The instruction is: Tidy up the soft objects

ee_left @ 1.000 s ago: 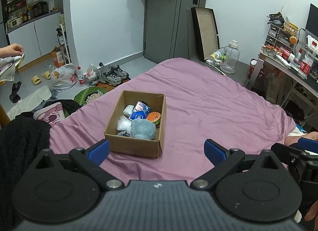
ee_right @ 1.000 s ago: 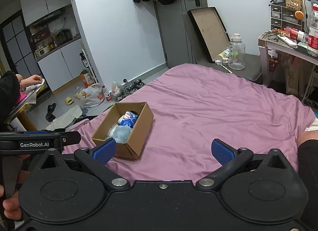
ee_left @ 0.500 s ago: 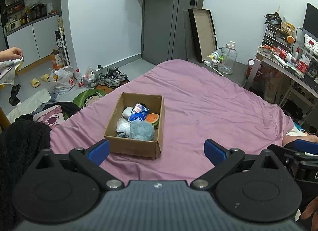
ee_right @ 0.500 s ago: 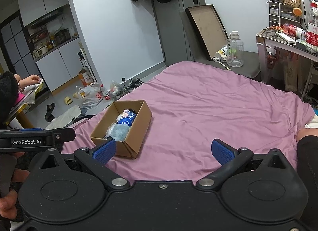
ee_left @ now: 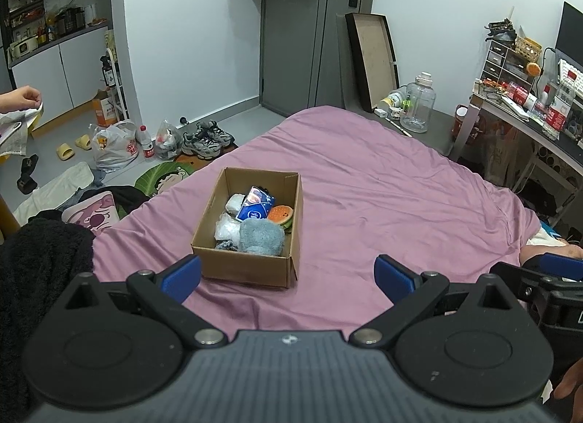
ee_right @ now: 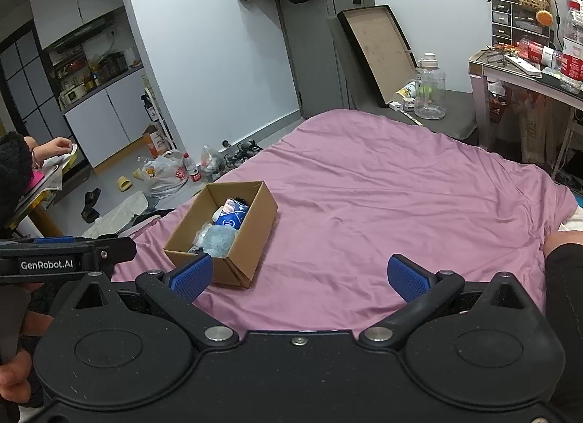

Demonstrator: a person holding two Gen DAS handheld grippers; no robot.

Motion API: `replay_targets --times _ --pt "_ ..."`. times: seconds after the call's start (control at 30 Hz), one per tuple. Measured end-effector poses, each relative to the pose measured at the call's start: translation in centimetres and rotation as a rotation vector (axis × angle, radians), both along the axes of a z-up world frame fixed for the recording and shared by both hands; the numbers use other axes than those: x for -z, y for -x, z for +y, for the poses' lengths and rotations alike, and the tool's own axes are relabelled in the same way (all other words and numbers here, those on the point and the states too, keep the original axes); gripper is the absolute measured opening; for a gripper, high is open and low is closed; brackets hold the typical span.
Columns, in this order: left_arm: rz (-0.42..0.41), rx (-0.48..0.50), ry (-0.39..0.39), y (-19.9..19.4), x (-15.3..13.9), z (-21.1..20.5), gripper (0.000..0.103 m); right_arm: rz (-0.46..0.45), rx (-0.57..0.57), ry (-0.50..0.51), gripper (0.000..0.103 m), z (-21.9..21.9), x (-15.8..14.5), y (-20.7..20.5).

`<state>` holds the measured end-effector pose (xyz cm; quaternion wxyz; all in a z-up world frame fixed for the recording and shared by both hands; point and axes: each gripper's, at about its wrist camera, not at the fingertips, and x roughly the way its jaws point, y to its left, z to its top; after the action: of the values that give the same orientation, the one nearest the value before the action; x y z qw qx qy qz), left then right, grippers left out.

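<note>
both sets of tongs hang released and empty over the near edge of a bed (ee_left: 382, 182) spread with a pink sheet, the left tongs (ee_left: 288, 273) facing a cardboard box (ee_left: 251, 266) and the right tongs (ee_right: 299, 275) just to the right of it. the box sits open-topped on the sheet toward the bed's left side, and the soft objects lie packed inside it: a grey-blue plush bundle (ee_left: 261, 237) against the box's near wall, a blue packet (ee_left: 255, 204) behind that, a watermelon-slice toy (ee_left: 280, 214) by the box's right wall, and white wrapped pieces (ee_left: 227, 228) along the box's left wall. no soft item shows on the sheet around the box, so the sorting looks either finished or about to start from the box's contents; which, the frames alone do not settle. if an item is to be lifted out, the plush bundle nearest the box's front wall is the easy pick: come down from above, straddle its bulk with the tongs wide, and close gently enough that the fabric bunches rather than slips. the light box may drag along the smooth sheet, so the other tongs would do well to steady its right wall. a large clear water jug (ee_right: 430, 93) stands well beyond the box, off the bed's far edge.
</note>
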<state>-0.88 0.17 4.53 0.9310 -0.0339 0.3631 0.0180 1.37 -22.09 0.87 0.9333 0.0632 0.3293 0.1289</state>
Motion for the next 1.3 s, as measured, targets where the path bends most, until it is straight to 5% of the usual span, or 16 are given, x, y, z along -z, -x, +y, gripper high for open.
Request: replay_targets --times 1.3 --pt "0.014 -0.011 -0.002 0.5 1.0 0.6 0.100 0.000 0.011 0.002 0.103 -0.3 0.2 0.1"
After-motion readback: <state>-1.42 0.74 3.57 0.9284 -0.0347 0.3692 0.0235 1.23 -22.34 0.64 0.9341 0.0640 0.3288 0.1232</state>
